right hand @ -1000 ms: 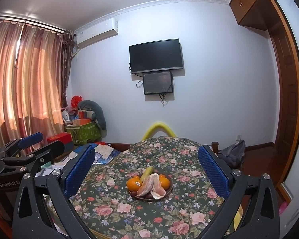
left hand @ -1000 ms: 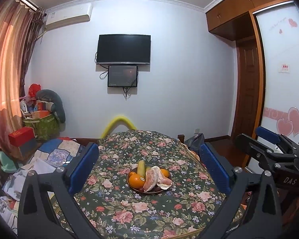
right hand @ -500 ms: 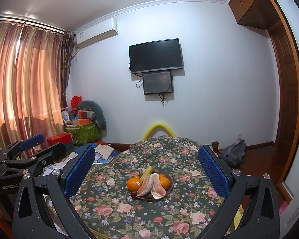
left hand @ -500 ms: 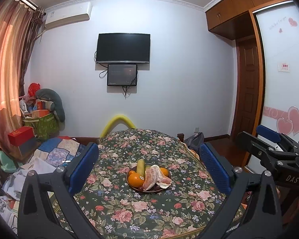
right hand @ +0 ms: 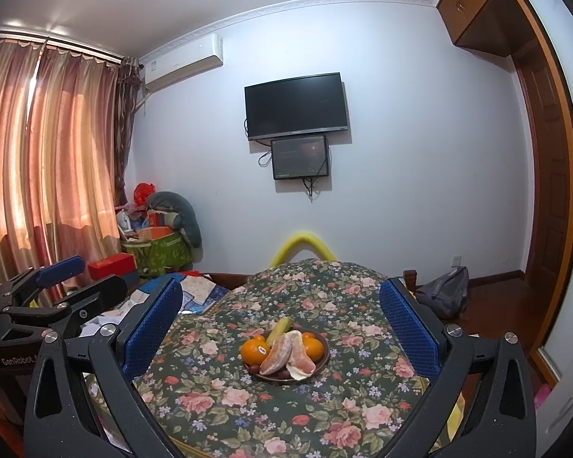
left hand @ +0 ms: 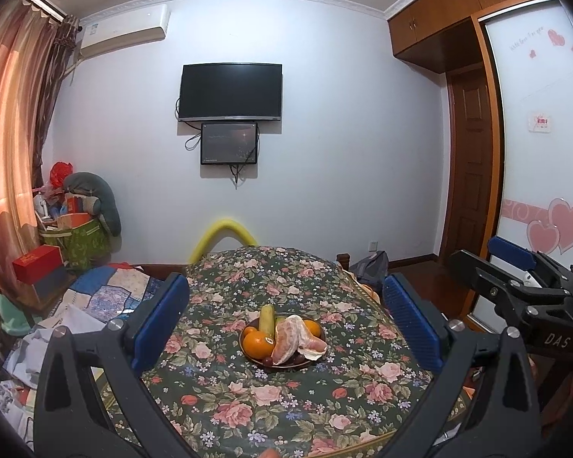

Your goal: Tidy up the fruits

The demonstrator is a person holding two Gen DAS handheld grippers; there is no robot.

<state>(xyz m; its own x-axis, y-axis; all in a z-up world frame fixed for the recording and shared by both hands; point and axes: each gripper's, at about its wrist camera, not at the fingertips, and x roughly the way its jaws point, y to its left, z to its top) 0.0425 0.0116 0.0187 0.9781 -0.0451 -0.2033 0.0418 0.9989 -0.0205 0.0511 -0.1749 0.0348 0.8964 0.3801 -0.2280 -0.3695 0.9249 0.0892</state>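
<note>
A dark fruit plate [left hand: 248, 355] sits mid-table on the floral tablecloth [left hand: 271, 400]. It holds oranges [left hand: 257, 344], a peeled pomelo [left hand: 292, 337], a yellow-green banana [left hand: 266, 318] and small dark fruits. The plate [right hand: 322, 358] also shows in the right wrist view with an orange [right hand: 254, 350] and pomelo [right hand: 286, 355]. My left gripper [left hand: 284, 324] is open and empty, held well back from the plate. My right gripper [right hand: 280, 324] is open and empty, also back from it. Each gripper shows at the edge of the other's view [left hand: 515, 267] [right hand: 57, 286].
A yellow foam-padded chair back [left hand: 222, 237] stands at the table's far end. Clutter, boxes and a green bag [left hand: 76, 244] fill the left floor. A grey backpack [right hand: 445, 292] lies at the right. A TV [left hand: 231, 91] hangs on the far wall.
Both views have shifted only slightly; the plate sits marginally lower in the left wrist view. Both grippers stay open and empty.
</note>
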